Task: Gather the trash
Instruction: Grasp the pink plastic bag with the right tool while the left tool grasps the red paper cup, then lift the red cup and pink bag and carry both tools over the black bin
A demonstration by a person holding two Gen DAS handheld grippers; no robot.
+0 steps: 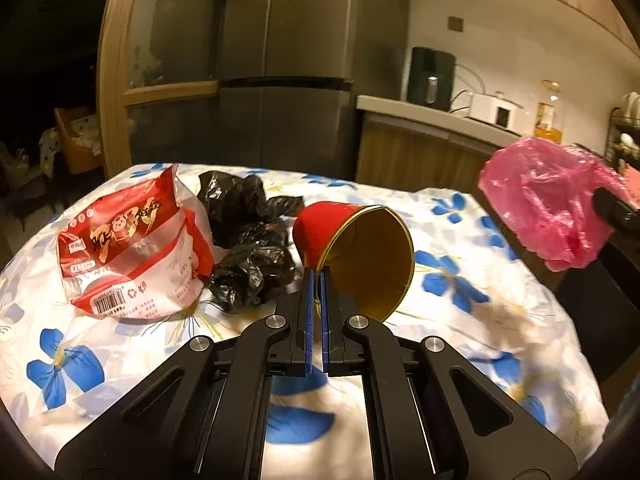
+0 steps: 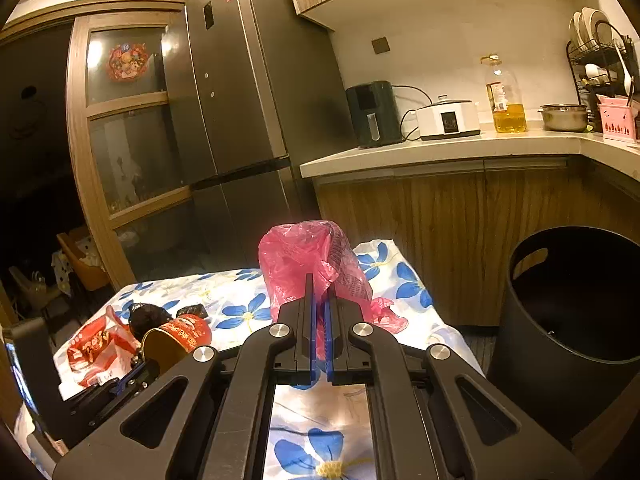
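A red paper cup [image 1: 360, 248] with a gold inside lies on its side on the flowered tablecloth [image 1: 480, 320]. My left gripper [image 1: 318, 280] is shut on its rim, the cup wall pinched between the blue pads. The right wrist view shows the same cup [image 2: 176, 336] at lower left. My right gripper [image 2: 319, 288] is shut on a crumpled pink plastic bag [image 2: 308, 264], held above the table. In the left wrist view that pink bag [image 1: 548, 200] hangs at the right edge.
Crumpled black plastic bags [image 1: 248, 236] and a red-and-white wrapper [image 1: 132, 244] lie left of the cup. A black round bin [image 2: 568, 304] stands on the floor right of the table. Behind are a fridge [image 2: 240, 92] and a counter [image 2: 440, 148] with appliances.
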